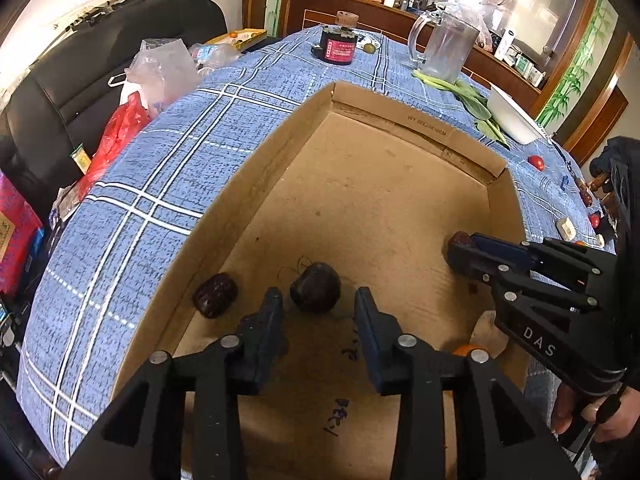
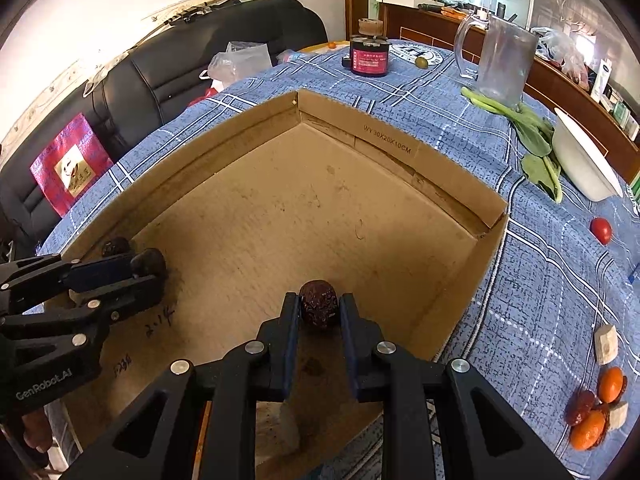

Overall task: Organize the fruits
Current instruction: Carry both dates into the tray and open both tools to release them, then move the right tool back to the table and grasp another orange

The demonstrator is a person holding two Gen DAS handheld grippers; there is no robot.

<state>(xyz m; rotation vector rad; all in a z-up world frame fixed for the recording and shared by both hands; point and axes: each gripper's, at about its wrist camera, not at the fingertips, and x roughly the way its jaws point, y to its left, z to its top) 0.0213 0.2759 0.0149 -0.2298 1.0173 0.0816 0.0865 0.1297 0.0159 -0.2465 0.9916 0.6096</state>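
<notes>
A shallow cardboard box (image 2: 452, 308) lies on a table with a blue checked cloth (image 2: 552, 280), and both grippers reach down into it. The right gripper (image 2: 319, 312) is closed on a wrinkled dark red date (image 2: 319, 307); its two pads press the fruit from both sides, near the right wall of the box and low over its floor. The left gripper (image 1: 318, 312) stands partly open and holds nothing: a dark round fruit (image 1: 316, 286) lies on the box floor just ahead of its fingertips, with a clear gap to each pad. Another date (image 1: 215, 294) lies in the box against its left wall, beside that round fruit. Outside the box, to its right, a small red tomato (image 2: 601, 230) lies on the cloth, and nearer to the camera there is a little group of two orange fruits (image 2: 588, 430), a date and pale cubes (image 2: 606, 346). Behind the box stand a black jar (image 2: 369, 58) with a red label and a clear jug (image 2: 504, 64), and to the right of the box lie green leaves (image 2: 536, 148) and a white bowl (image 2: 584, 160).
</notes>
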